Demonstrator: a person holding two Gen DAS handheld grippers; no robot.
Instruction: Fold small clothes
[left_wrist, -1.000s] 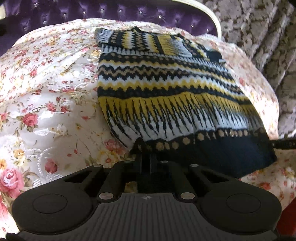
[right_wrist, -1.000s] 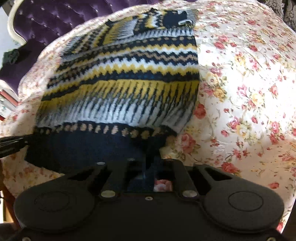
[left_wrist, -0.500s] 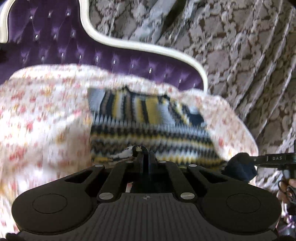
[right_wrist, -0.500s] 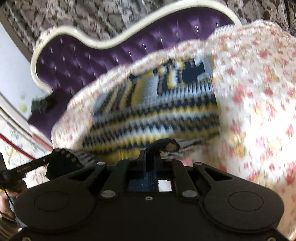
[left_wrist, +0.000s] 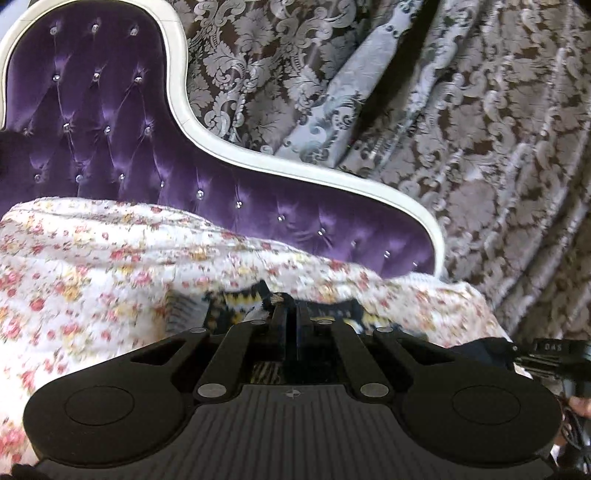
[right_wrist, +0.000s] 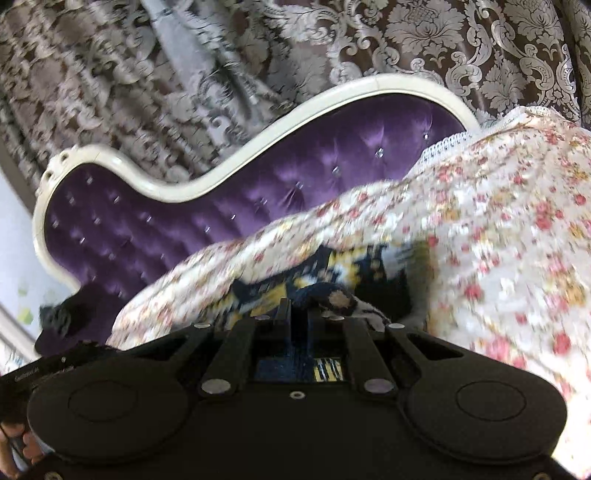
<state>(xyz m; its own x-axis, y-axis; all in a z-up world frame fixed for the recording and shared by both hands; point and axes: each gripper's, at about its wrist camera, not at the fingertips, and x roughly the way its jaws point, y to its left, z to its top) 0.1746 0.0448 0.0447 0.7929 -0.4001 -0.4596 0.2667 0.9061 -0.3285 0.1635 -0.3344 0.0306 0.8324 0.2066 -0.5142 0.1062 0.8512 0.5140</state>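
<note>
The left gripper (left_wrist: 290, 314) has its two fingers pressed close together w/ a bit of the knit sweater (left_wrist: 236, 301) pinched between them. A frayed, dark corner of the cloth pokes up just past the tips. The right gripper (right_wrist: 299, 314) is the same: fingers close together, pinching a dark blue edge of the sweater (right_wrist: 332, 273) w/ tan dots on it, and that edge curls over to the right of the tips.

In the left view the right gripper (left_wrist: 517, 354) shows at the far right edge, holding a dark blue lump of cloth. In the right view the left gripper (right_wrist: 74, 354) shows at the low left, also w/ dark cloth at its tip.

The sweater, yellow, white and dark blue, lies on the flowery bedspread (left_wrist: 92, 266) right in front of both tools, mostly hidden by them & blurry. The bedspread has bare room to the left in the left view and to the right in the right view. Its lacy edge (right_wrist: 454, 140) shows at the top right. Behind it stands the purple tufted headboard (left_wrist: 110, 147) w/ a curvy white rim, and behind that hang grey patterned curtains (left_wrist: 461, 129).
</note>
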